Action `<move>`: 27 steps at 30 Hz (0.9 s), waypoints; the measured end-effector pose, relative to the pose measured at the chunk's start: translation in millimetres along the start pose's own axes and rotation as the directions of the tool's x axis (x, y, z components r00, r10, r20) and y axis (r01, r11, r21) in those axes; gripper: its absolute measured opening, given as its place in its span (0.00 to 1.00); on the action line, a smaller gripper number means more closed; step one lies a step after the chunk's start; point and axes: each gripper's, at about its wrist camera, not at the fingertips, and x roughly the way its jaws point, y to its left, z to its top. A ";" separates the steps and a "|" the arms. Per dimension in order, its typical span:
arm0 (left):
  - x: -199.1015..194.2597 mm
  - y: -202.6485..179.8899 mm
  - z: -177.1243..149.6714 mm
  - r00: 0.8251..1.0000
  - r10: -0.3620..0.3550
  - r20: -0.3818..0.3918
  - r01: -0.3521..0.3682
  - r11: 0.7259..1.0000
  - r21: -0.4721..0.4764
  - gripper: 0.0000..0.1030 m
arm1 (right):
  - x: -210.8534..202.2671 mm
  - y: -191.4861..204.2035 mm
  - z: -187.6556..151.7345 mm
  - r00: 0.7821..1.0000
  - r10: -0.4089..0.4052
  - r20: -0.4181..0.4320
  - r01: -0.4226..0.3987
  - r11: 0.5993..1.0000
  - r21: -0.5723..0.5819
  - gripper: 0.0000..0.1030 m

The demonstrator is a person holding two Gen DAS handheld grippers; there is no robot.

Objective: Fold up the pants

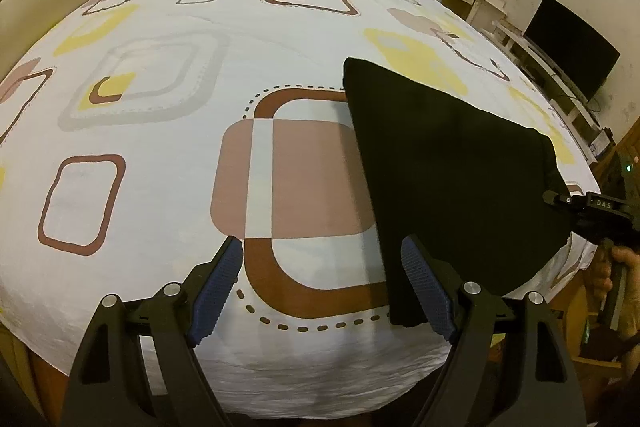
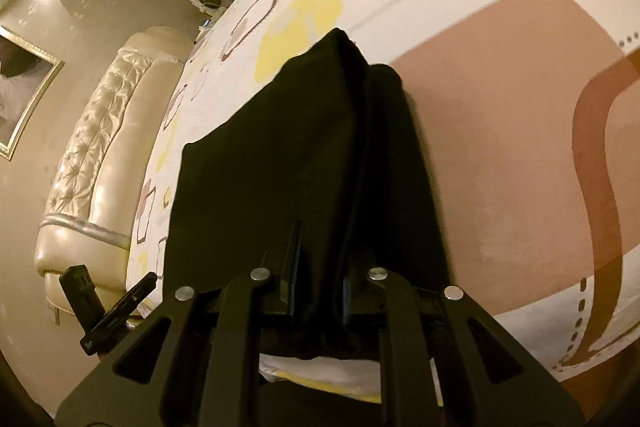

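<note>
My right tool (image 2: 318, 293) is clamped on a bunched edge of the pants (image 2: 296, 163), with cloth pinched between the jaws and hanging in a small fold below them. My left tool (image 1: 320, 287) stands wide with nothing in it, its right finger just beside the near corner of the pants (image 1: 452, 183), which lie on the right side of the bed (image 1: 168, 163) and reach to its near edge.

I judge this to be a fold in progress, with one end held. To do it well I should bring the left tool onto the near corner and close it there, so both corners lift level. With only one side held, the cloth will sag and twist. I should then carry the edge flat across and lay it down edge to edge.

The pants are soft, matte black fabric with no sheen. They already lie in layers, and a ridge runs lengthwise in the right view. The sheet is smooth and pale, printed with brown, pink and yellow rounded squares. My tool's pads (image 1: 218, 291) are blue and ribbed.
</note>
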 end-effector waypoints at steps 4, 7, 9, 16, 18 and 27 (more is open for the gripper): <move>0.9 3.0 0.2 1.000 0.002 -0.005 -0.002 1.000 -0.010 0.78 | 3.0 -13.3 -3.5 1.000 0.027 0.008 -0.027 0.999 0.027 0.14; 1.0 4.6 0.0 1.000 0.002 -0.005 -0.003 1.000 -0.012 0.78 | 0.3 -17.6 -4.5 0.999 0.052 0.015 -0.053 0.997 0.053 0.14; 1.0 4.8 0.0 1.000 0.002 -0.005 -0.002 1.000 -0.011 0.78 | -4.2 -23.5 -5.0 0.998 0.053 0.020 -0.054 0.997 0.054 0.15; 2.0 9.2 0.6 1.000 -0.006 -0.012 0.006 1.000 -0.025 0.78 | -17.7 -31.0 -9.0 0.998 0.040 0.052 -0.044 0.997 0.062 0.13; 1.0 7.8 0.4 1.000 -0.007 -0.008 0.007 1.000 -0.022 0.78 | -21.3 -32.4 -9.4 0.997 0.034 0.064 -0.038 0.997 0.067 0.13; 3.7 8.0 -4.3 0.997 -0.067 -0.037 0.066 0.998 -0.024 0.78 | -30.4 -40.8 -15.8 0.995 0.036 0.097 -0.047 0.993 0.112 0.18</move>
